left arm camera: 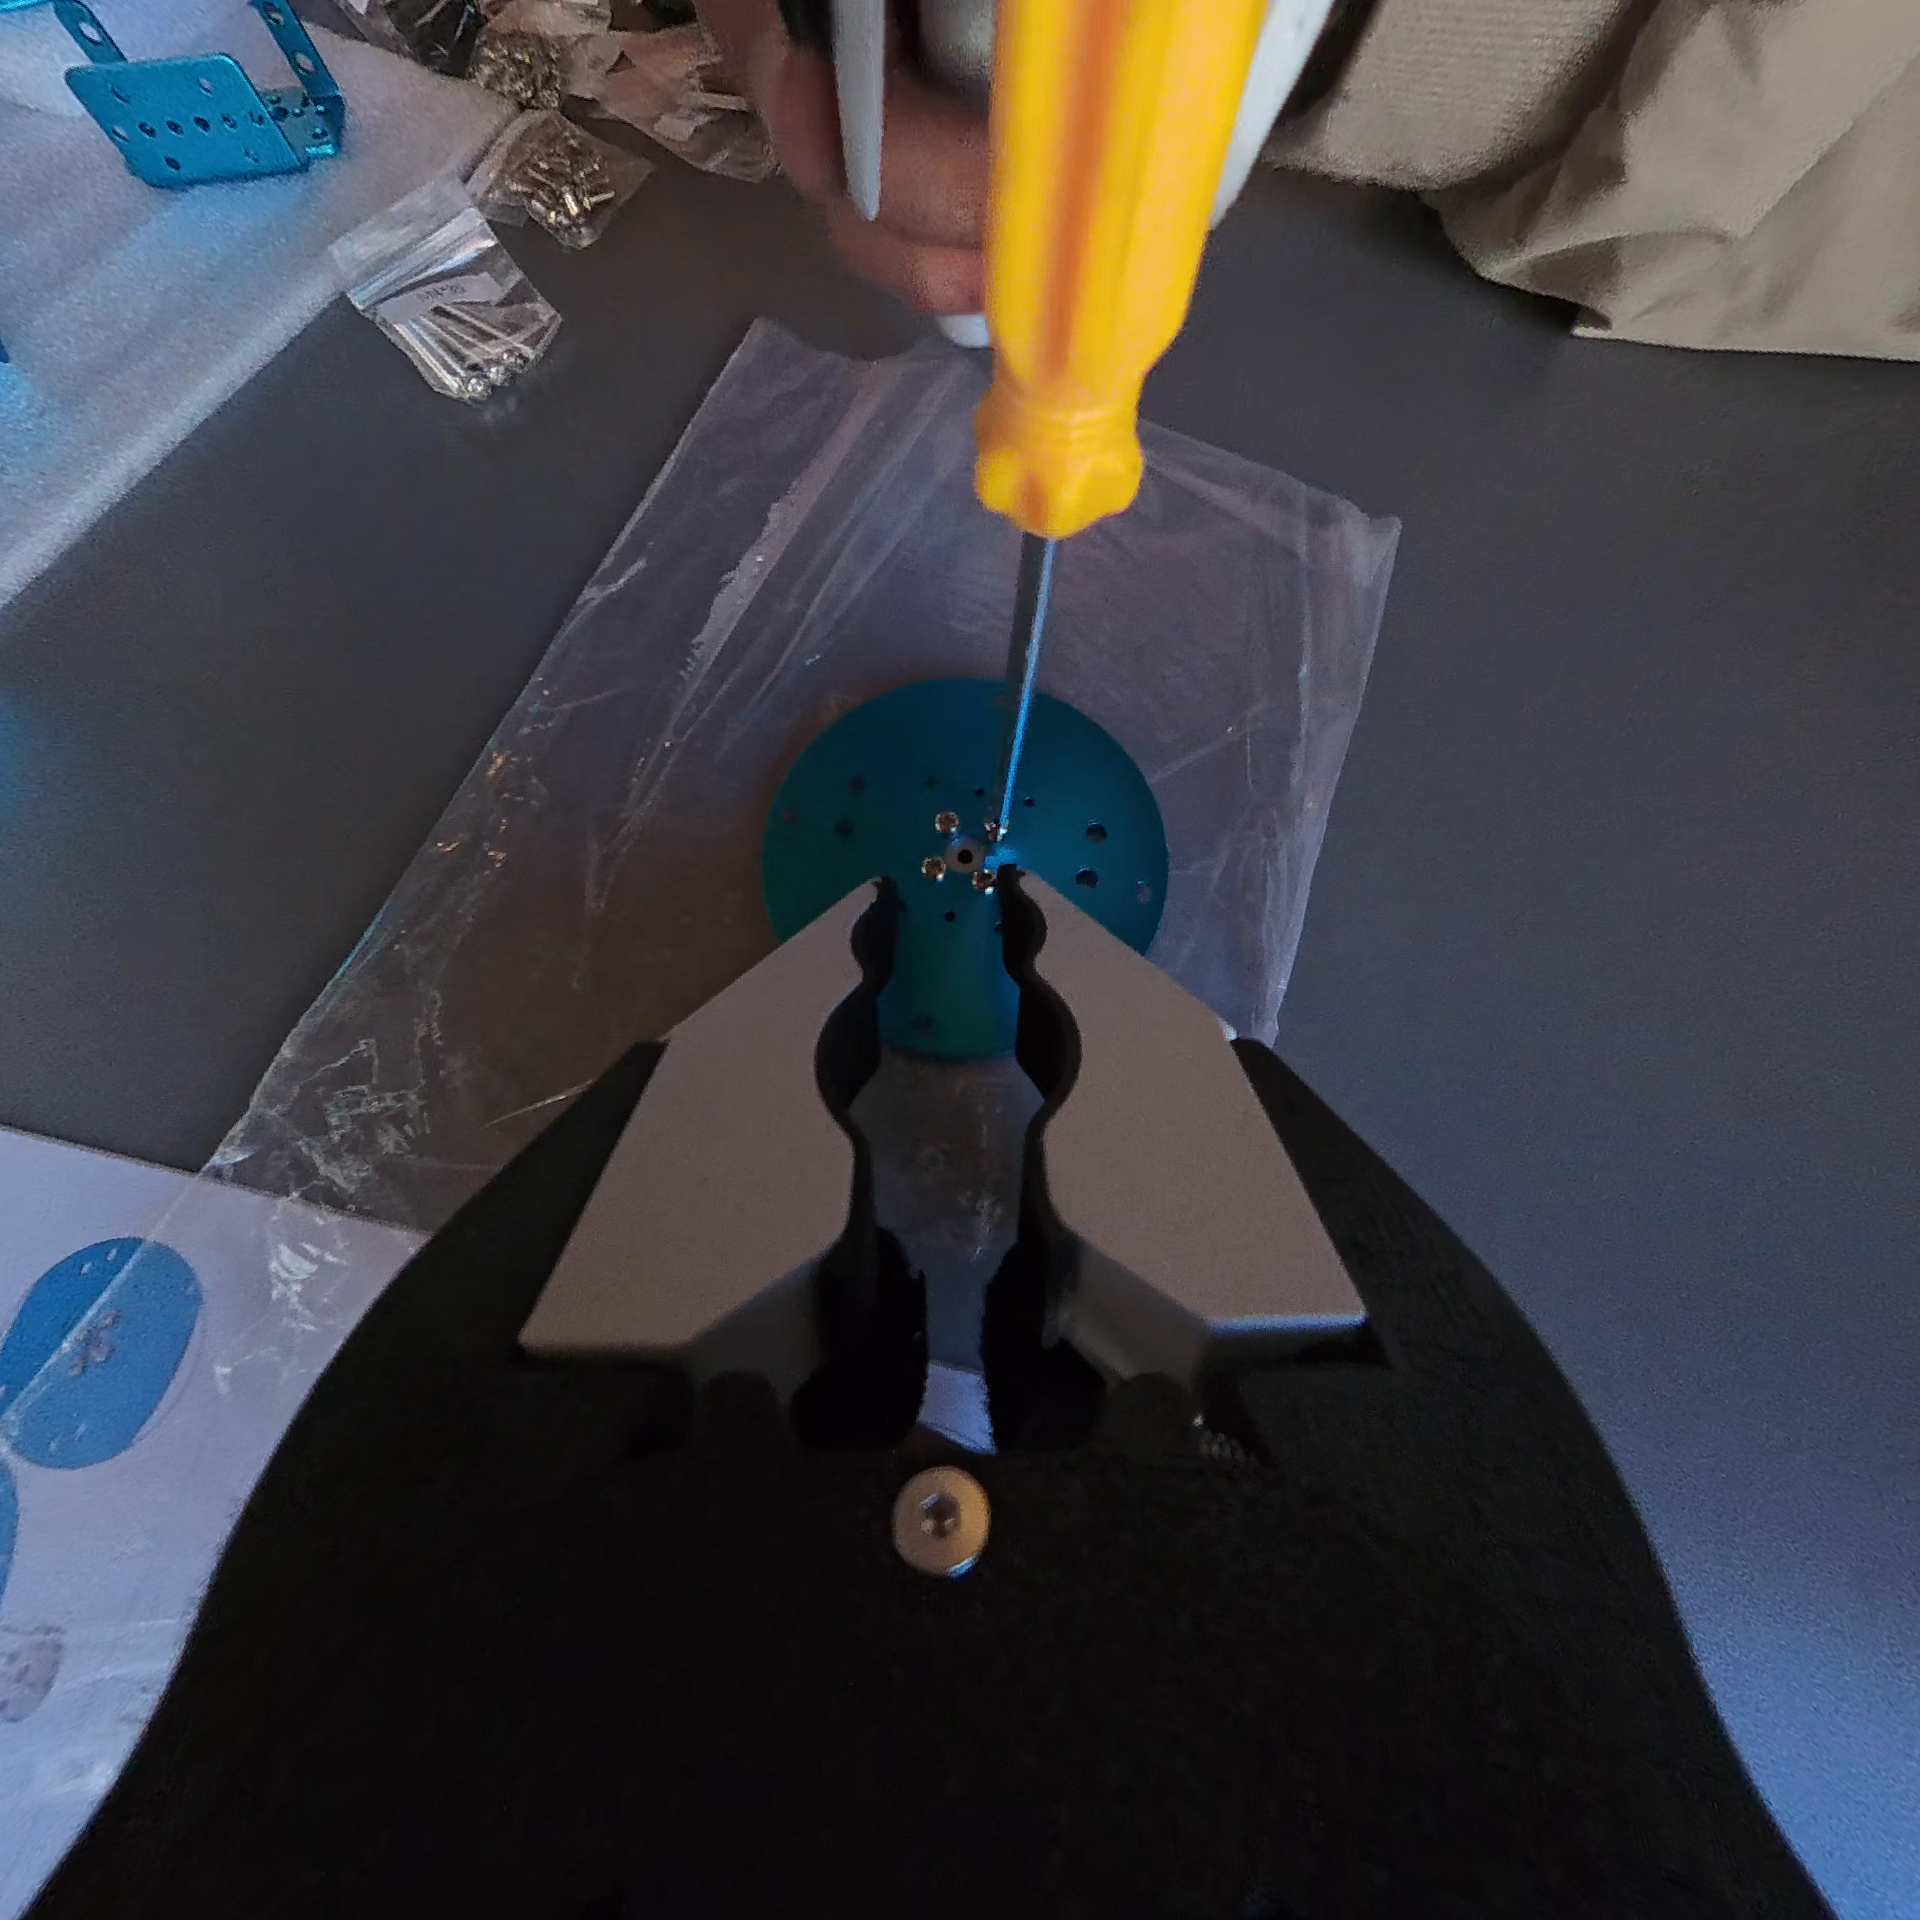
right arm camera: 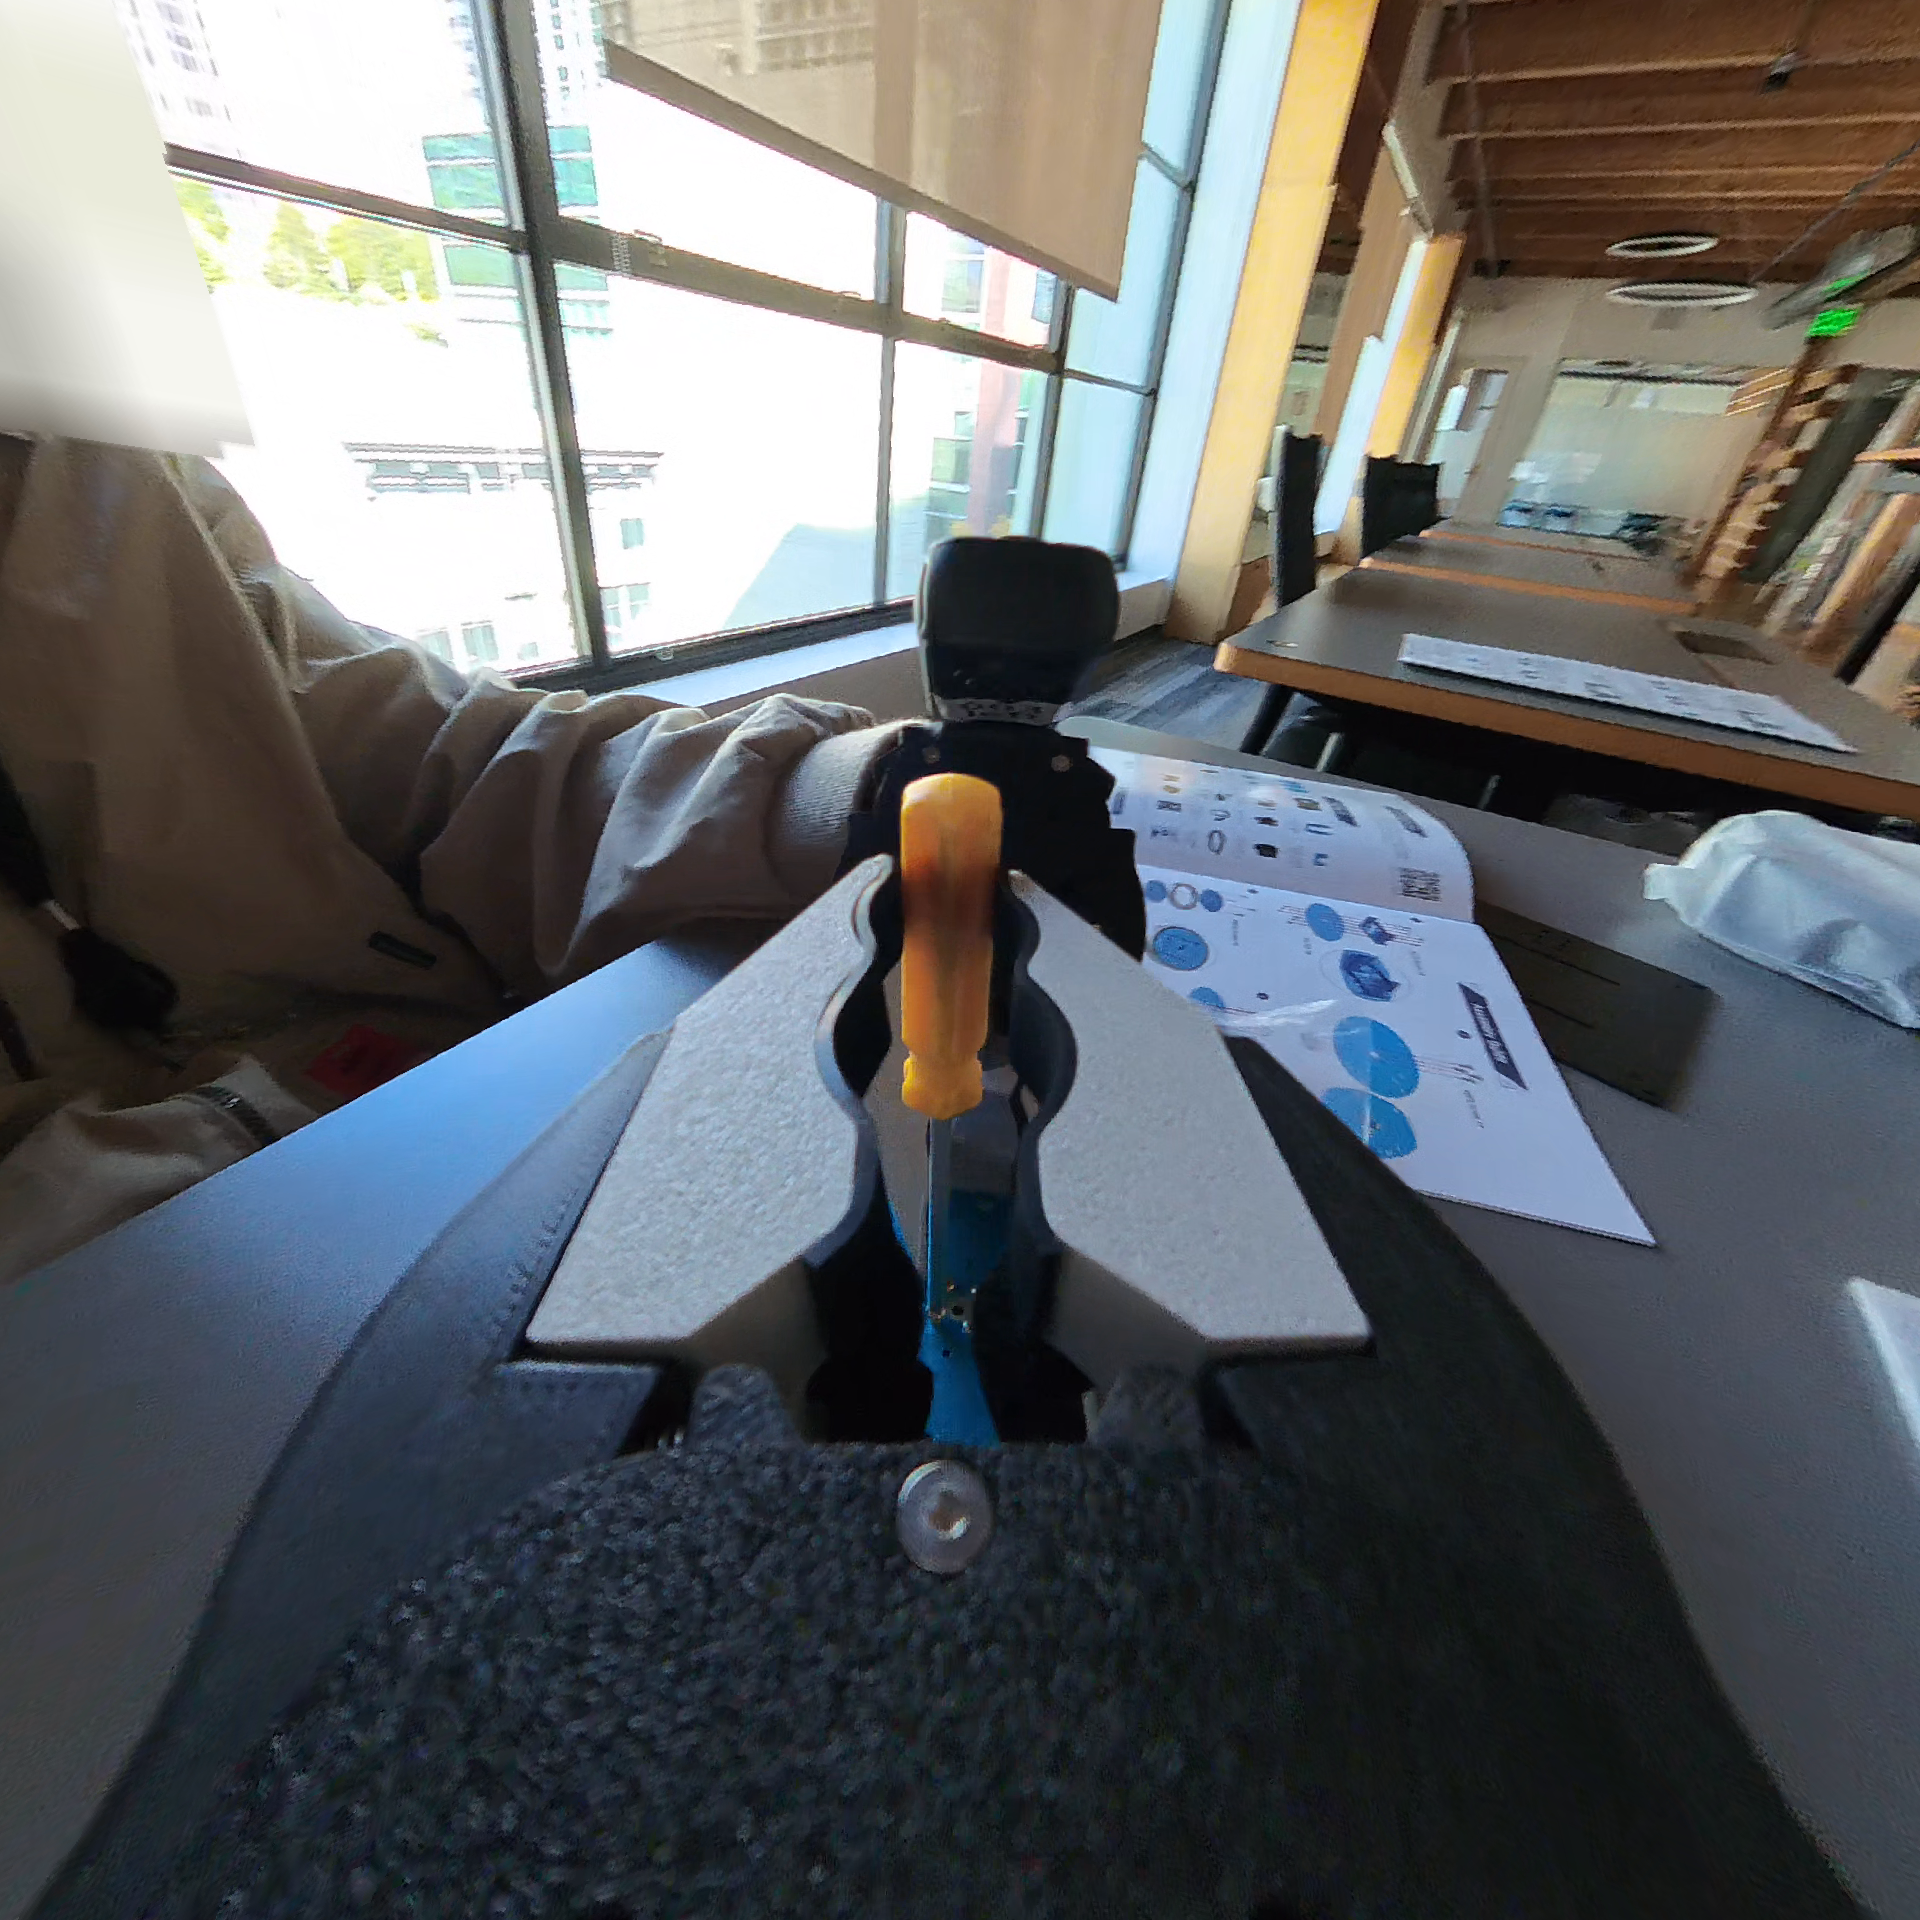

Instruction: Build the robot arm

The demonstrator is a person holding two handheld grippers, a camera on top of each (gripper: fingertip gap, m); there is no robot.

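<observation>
A: What does the right claw (right arm camera: 948,883) hold?

B: It grips the yellow screwdriver (right arm camera: 948,940) by the handle, upright, its tip on a small screw (left arm camera: 992,828) at 1 o'clock of the blue disc's (left arm camera: 1081,769) centre hole.

A: And the left claw (left arm camera: 951,883)?

B: Narrowly parted, its tips over the disc's 6 o'clock half. The disc lies on a clear plastic bag (left arm camera: 1226,623) on the grey bench (left arm camera: 1610,831).

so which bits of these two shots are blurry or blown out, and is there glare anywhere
Left wrist view: the yellow screwdriver handle and the hand behind it are soft, while the blue disc is sharp; the clear plastic bag shows pale sheen. Right wrist view: the windows are blown out to white, the straight frames bow from wide-angle distortion, and the near tongs body is grainy and out of focus.
</observation>
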